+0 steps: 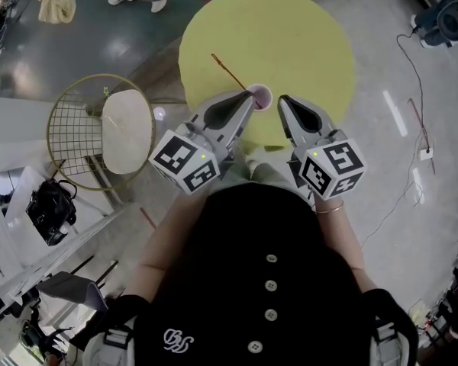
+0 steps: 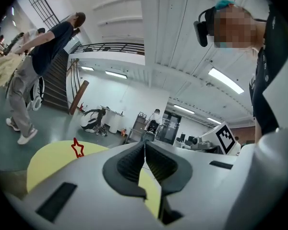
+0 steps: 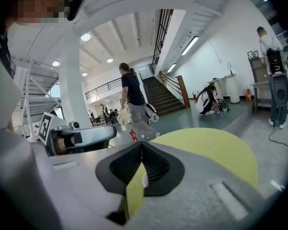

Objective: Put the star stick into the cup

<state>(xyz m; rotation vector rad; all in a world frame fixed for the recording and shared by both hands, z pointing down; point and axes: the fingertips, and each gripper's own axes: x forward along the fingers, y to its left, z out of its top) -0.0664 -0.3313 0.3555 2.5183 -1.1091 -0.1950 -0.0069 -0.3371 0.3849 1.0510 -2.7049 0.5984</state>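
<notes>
The star stick (image 1: 229,72) is standing in the cup (image 1: 260,96) on the yellow tabletop (image 1: 313,44), leaning up-left w/ its red star end out. L gripper (image 1: 246,99) & R gripper (image 1: 284,102) are hovering just beside the cup, both jaws clenched together, nothing btwn them.

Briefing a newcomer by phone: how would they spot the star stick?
On the round yellow table, a small pale cup stands near the front edge. The star stick is the thin rod slanting from its rim, alone in bearing a red star outline.
</notes>
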